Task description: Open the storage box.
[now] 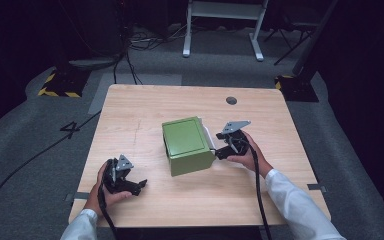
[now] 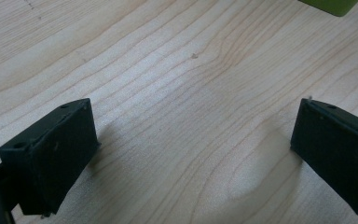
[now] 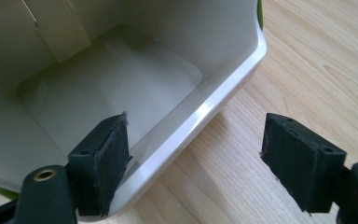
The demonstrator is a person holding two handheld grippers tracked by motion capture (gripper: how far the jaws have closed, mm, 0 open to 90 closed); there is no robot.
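Note:
A green box (image 1: 187, 145) with a white inside lies tipped on its side in the middle of the wooden table (image 1: 145, 105), its mouth facing right. My right gripper (image 1: 219, 150) is open at that mouth. In the right gripper view the gripper (image 3: 200, 163) straddles the white rim (image 3: 205, 112): the left jaw sits inside the empty white cavity (image 3: 121, 70), the right jaw hangs outside over the wood. My left gripper (image 1: 141, 186) rests near the table's front left, open, with bare wood between its jaws (image 2: 193, 149). A green corner of the box (image 2: 331, 5) shows far ahead of it.
A dark round grommet (image 1: 231, 100) sits in the table's back right. Behind the table stand a white frame (image 1: 225, 20) and a yellow-and-black striped base (image 1: 60, 85), with cables on the grey floor. A "4" mark (image 1: 71, 129) lies on the floor at left.

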